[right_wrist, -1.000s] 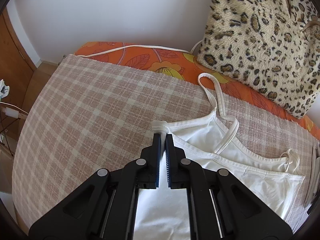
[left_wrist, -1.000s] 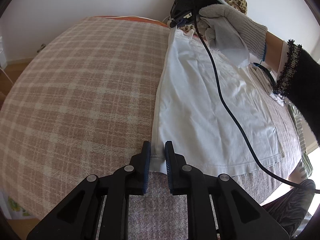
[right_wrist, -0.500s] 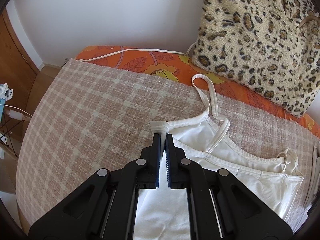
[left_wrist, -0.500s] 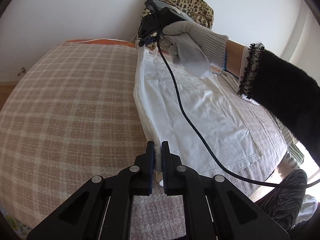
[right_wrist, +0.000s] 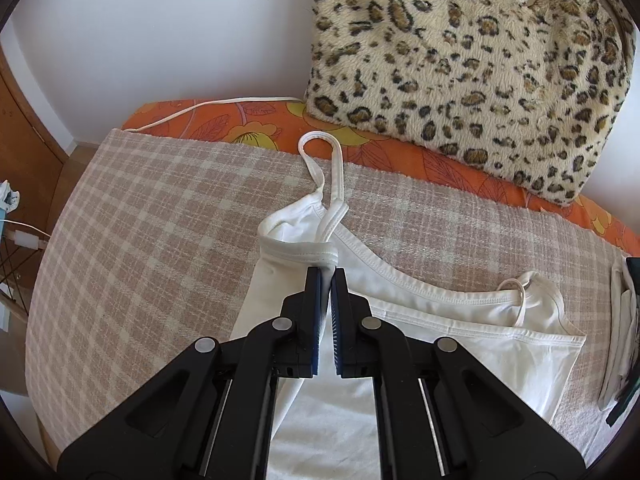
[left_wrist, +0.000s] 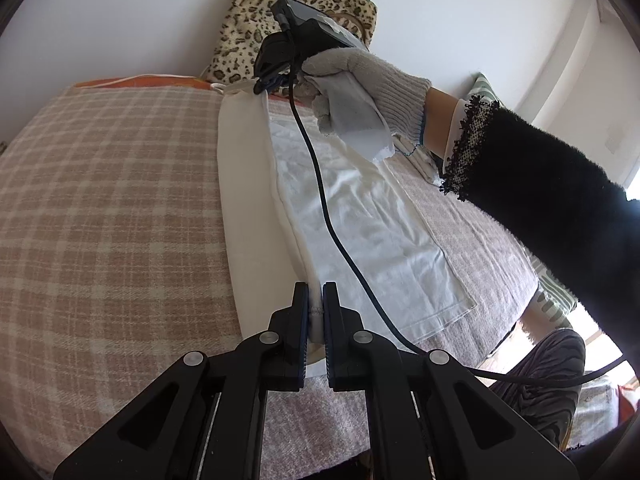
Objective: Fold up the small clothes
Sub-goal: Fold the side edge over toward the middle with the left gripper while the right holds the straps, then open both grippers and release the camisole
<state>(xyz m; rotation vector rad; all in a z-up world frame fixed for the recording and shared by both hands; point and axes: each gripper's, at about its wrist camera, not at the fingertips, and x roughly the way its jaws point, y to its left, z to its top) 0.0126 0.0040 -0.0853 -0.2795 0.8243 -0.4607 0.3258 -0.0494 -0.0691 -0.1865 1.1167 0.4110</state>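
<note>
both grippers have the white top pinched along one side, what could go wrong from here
The loose strap trails free beyond the right gripper and may end up bunched inside the fold. The black cable drapes across the white top and could snag it. The left gripper clamps only the hem corner, which might slip.
</note>
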